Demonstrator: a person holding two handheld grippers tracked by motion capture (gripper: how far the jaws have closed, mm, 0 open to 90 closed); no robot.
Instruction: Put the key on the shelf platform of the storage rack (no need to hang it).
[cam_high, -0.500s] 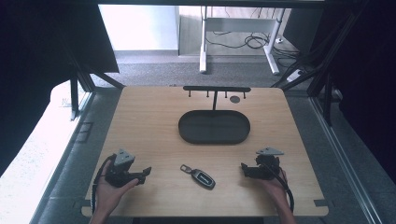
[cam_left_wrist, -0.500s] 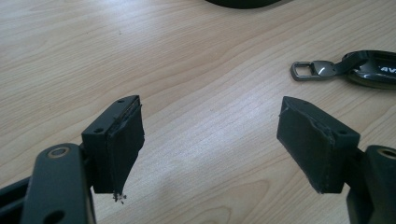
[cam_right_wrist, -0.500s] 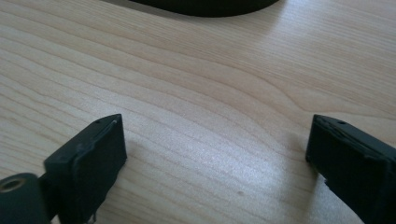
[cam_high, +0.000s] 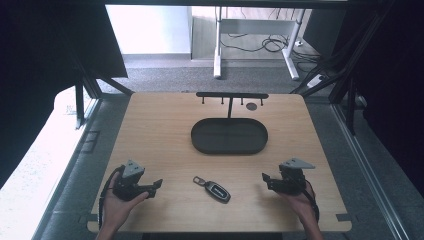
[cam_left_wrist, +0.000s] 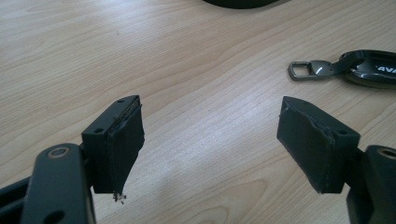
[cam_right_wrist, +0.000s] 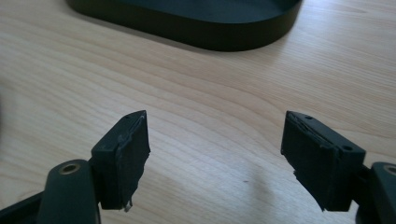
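Note:
A black car key fob with a metal loop lies on the wooden table near its front edge, between my two grippers. The left gripper view has the key fob at the upper right, beyond the jaws. My left gripper rests at the front left, open, pointing right with nothing between its jaws. My right gripper rests at the front right, open and empty, pointing left toward the fob. A black oval tray sits in the middle of the table, and its rim is ahead of the right jaws.
A black rack with small hooks stands behind the tray near the far edge, with a small dark disc beside it. Dark frame struts rise at both sides of the table. Bare wood surrounds the fob.

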